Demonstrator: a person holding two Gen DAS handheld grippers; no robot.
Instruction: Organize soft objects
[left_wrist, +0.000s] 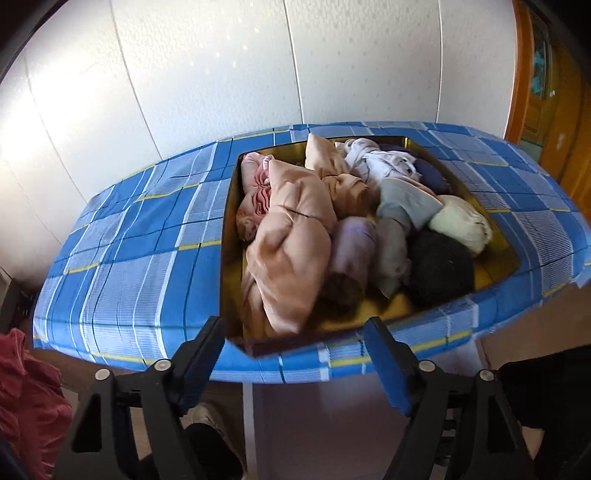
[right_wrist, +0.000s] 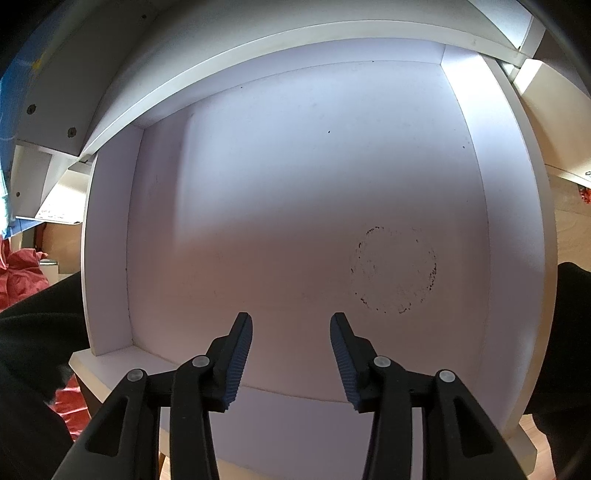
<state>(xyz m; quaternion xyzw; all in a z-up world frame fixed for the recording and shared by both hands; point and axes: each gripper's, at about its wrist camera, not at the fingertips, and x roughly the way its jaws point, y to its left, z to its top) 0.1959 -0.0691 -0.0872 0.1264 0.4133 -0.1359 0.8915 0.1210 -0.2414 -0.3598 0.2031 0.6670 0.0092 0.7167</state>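
Both jaws of the left gripper (left_wrist: 295, 363) stand wide apart and empty, just off the desk's (left_wrist: 122, 266) near edge. Rolled soft bundles (left_wrist: 291, 236) heap the gold-lined box (left_wrist: 231, 236), which overhangs that edge; a nudge could tip it. Pointing into a bare white drawer (right_wrist: 295, 192), the right gripper (right_wrist: 291, 354) hangs part open, empty.

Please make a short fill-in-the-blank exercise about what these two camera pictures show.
1. The gold-lined box of rolled soft clothes stands on a blue ____ tablecloth.
2. The left gripper holds ____.
3. The black woolly bundle touches the ____ roll.
4. The right gripper faces a white drawer bearing a ring-shaped ____.

Answers: checked; nothing; cream; stain
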